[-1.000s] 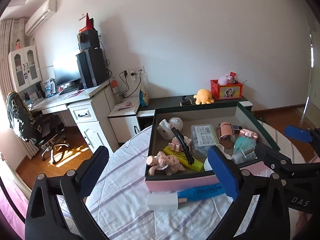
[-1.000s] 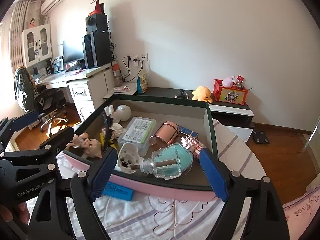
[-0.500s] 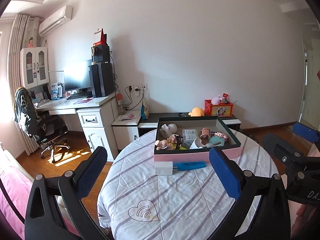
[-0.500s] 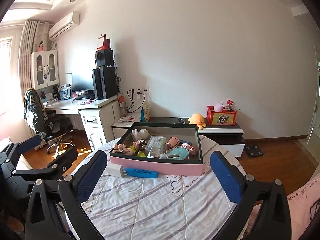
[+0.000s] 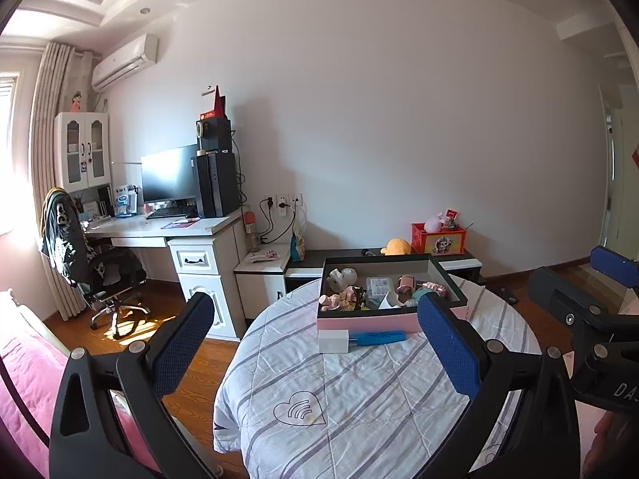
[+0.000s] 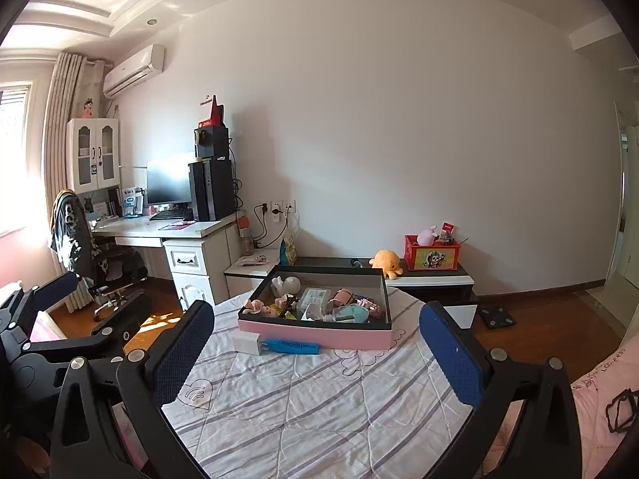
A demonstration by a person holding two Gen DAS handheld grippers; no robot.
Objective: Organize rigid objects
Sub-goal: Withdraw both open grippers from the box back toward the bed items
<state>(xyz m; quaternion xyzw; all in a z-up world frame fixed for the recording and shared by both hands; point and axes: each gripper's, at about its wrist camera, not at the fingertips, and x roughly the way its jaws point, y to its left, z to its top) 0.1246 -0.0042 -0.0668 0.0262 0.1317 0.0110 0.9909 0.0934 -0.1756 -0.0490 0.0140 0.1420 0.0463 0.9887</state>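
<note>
A pink box with a dark rim [image 5: 367, 322] [image 6: 319, 334] sits at the far side of the round table and holds several small items: figurines, a clear case, a teal bottle. In front of it lie a white block [image 5: 333, 341] [image 6: 247, 344] and a blue stick [image 5: 379, 337] [image 6: 291, 346], end to end. My left gripper [image 5: 315, 343] hangs open well back from the box, nothing between its fingers. My right gripper [image 6: 315, 355] is also open wide and empty, equally far back. Each gripper shows at the edge of the other's view.
The table wears a white striped quilt [image 6: 303, 407] with a heart print. Behind stand a low dark cabinet [image 6: 431, 275] with an orange plush and red box, a white desk [image 5: 159, 231] with monitor, and an office chair [image 5: 108, 275]. Pink bedding [image 6: 599, 399] lies at right.
Both grippers have drawn back and risen from right over the box to the near side of the table. The right gripper's jaws have widened. The box and its contents stay put.
</note>
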